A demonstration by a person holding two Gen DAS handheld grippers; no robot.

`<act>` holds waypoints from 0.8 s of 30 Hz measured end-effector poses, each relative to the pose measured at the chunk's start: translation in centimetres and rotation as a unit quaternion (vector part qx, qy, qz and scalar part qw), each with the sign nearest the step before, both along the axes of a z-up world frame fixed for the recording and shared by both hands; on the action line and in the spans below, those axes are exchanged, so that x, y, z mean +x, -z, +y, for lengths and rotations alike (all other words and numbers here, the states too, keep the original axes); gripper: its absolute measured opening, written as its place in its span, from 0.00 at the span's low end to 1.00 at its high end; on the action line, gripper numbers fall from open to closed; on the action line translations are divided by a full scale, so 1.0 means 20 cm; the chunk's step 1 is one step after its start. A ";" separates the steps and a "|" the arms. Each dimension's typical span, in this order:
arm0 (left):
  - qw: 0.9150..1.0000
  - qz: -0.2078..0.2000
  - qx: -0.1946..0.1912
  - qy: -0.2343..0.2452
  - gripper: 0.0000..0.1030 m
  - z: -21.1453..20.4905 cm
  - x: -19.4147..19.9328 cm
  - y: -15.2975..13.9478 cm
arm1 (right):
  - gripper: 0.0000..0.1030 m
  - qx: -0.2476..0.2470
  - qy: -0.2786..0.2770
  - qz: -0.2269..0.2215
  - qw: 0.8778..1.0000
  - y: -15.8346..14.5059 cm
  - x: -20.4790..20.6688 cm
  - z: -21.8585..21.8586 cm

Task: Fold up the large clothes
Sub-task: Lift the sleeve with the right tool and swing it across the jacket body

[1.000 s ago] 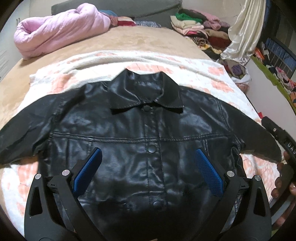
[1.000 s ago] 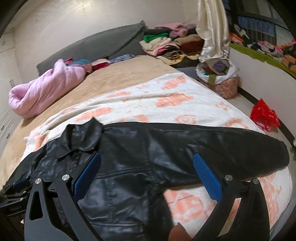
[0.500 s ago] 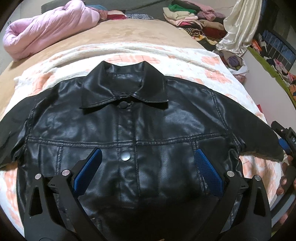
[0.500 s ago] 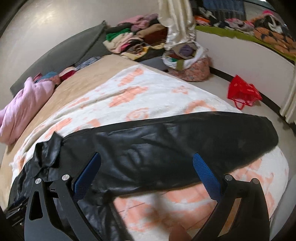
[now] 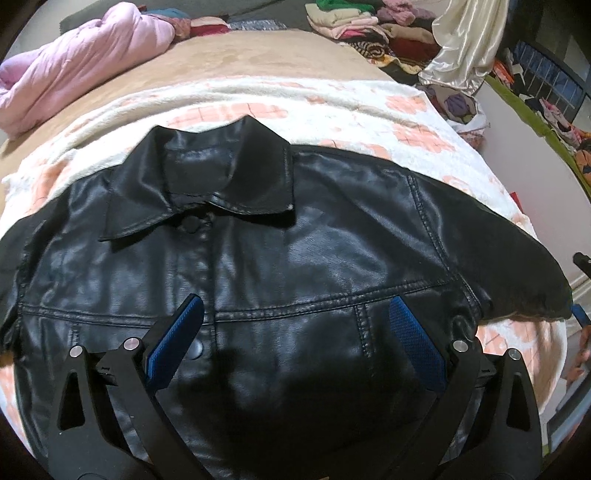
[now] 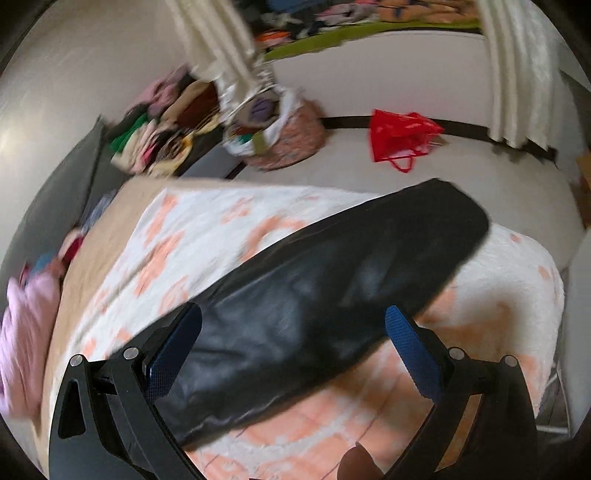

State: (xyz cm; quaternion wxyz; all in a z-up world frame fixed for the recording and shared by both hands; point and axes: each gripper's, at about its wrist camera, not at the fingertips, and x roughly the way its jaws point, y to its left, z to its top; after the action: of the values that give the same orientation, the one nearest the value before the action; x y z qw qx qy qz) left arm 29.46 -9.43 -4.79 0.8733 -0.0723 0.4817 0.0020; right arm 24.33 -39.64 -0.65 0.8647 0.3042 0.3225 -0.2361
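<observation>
Black leather jacket (image 5: 295, 258): lies front side up and buttoned on a white blanket with orange flower print (image 5: 406, 110), which covers the near part of a bed with a tan cover (image 5: 258, 55). The collar points away from the left wrist camera, and both sleeves spread outward to the sides. The sleeve (image 6: 332, 295) on the right side lies flat and extends toward the bed edge, filling the middle of the blurred right wrist view.

Pink quilt (image 5: 74, 74): bunched at the far left of the bed. A stack of folded clothes (image 5: 354, 22) sits beyond the far right corner. A red plastic bag (image 6: 402, 136) lies on the floor near the wall.

Left gripper (image 5: 295, 339): fingers spread wide apart, holding nothing, positioned over the jacket's chest area.

Right gripper (image 6: 291, 343): fingers spread wide apart, holding nothing, positioned over the sleeve. Contact with the fabric cannot be determined in either view.
</observation>
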 end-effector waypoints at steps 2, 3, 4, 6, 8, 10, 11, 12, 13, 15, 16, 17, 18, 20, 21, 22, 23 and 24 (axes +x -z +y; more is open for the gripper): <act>1.000 0.005 -0.002 0.003 0.91 -0.01 0.02 0.02 | 0.96 0.021 0.035 -0.001 0.999 0.03 -0.03 -0.09; 1.000 0.008 -0.004 0.004 0.91 -0.01 0.03 0.03 | 0.96 0.038 0.050 -0.003 0.998 0.05 -0.05 -0.13; 1.000 0.009 -0.005 0.005 0.91 -0.02 0.03 0.04 | 0.96 0.052 0.059 -0.003 0.997 0.07 -0.05 -0.16; 1.000 0.011 -0.008 0.010 0.91 -0.04 0.05 0.05 | 0.96 0.069 0.086 0.006 0.994 0.11 -0.07 -0.24; 1.000 0.008 -0.011 0.018 0.91 -0.06 0.06 0.05 | 0.96 0.079 0.102 0.013 0.991 0.15 -0.07 -0.30; 1.000 0.006 -0.013 0.023 0.91 -0.08 0.07 0.05 | 0.96 0.092 0.117 0.023 0.989 0.19 -0.06 -0.35; 1.000 0.007 -0.017 0.026 0.91 -0.08 0.08 0.06 | 0.96 0.096 0.131 0.030 0.986 0.22 -0.06 -0.39; 0.999 0.009 -0.018 0.027 0.91 -0.09 0.08 0.06 | 0.96 0.105 0.141 0.031 0.984 0.24 -0.06 -0.41; 0.999 0.010 -0.018 0.027 0.91 -0.09 0.09 0.06 | 0.96 0.122 0.147 0.026 0.981 0.28 -0.05 -0.43; 0.999 0.011 -0.018 0.026 0.91 -0.08 0.09 0.05 | 0.96 0.162 0.158 0.012 0.974 0.36 -0.04 -0.47; 0.999 0.009 -0.018 0.025 0.91 -0.06 0.09 0.04 | 0.96 0.161 0.160 0.009 0.974 0.37 -0.03 -0.48; 1.000 0.006 -0.017 0.024 0.91 -0.05 0.09 0.03 | 0.96 0.153 0.158 -0.003 0.976 0.36 -0.03 -0.48; 1.000 0.002 -0.016 0.022 0.91 -0.04 0.08 0.01 | 0.95 0.152 0.155 -0.015 0.976 0.36 -0.02 -0.49; 1.000 -0.003 -0.017 0.022 0.91 -0.01 0.07 -0.01 | 0.72 0.180 0.143 -0.055 0.972 0.36 -0.02 -0.50; 1.000 -0.005 -0.018 0.024 0.91 0.01 0.06 -0.02 | 0.56 0.189 0.145 -0.065 0.969 0.37 -0.01 -0.50; 1.000 -0.006 -0.017 0.023 0.91 0.02 0.05 -0.03 | 0.39 0.186 0.146 -0.068 0.969 0.37 -0.01 -0.51; 1.000 -0.006 -0.015 0.021 0.91 0.03 0.05 -0.03 | 0.32 0.183 0.145 -0.068 0.970 0.36 -0.01 -0.51; 1.000 -0.004 -0.013 0.019 0.91 0.04 0.04 -0.03 | 0.25 0.186 0.142 -0.075 0.969 0.36 -0.02 -0.51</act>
State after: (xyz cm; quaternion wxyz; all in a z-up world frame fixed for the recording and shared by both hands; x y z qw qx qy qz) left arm 30.27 -8.68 -4.17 0.8742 -0.0744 0.4793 -0.0215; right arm 23.98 -49.93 -7.87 0.7724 0.5192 0.2482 -0.2689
